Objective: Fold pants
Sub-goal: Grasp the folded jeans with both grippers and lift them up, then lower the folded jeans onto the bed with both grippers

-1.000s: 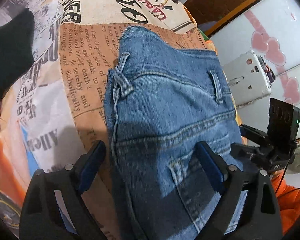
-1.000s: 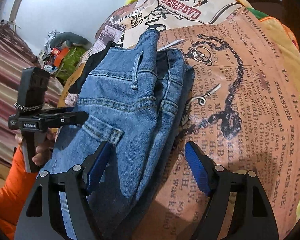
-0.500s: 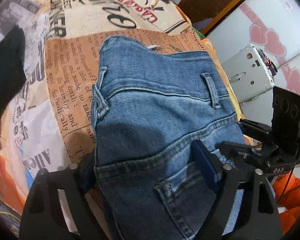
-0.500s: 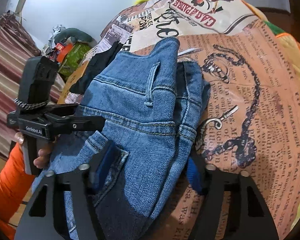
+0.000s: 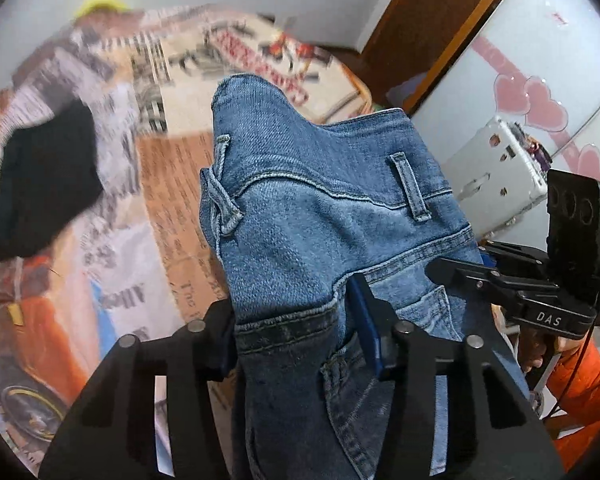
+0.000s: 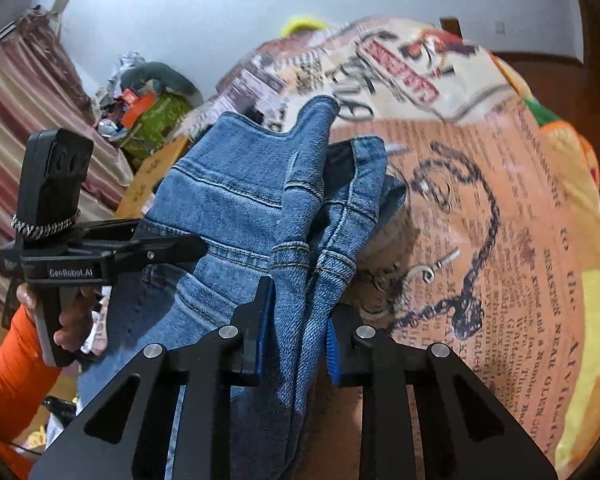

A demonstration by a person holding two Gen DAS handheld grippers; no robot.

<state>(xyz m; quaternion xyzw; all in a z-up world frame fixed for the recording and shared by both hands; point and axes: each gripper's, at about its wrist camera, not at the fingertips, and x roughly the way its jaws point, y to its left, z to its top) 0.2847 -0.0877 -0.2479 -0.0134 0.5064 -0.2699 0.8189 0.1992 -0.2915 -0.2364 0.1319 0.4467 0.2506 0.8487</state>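
Your left gripper (image 5: 296,336) clenched on the blue jeans (image 5: 320,208) below the waistband, your right gripper (image 6: 296,332) pinching their side edge, jeans raised above the newsprint bedspread (image 6: 500,220), open bedspread to the right

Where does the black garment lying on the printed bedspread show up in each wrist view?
Left wrist: the black garment lies at the left edge, on the printed bedspread, left of the jeans.
Right wrist: not clearly in view; the jeans cover that side.
Shared landmark: the red lettered banner printed at the bedspread's far end.
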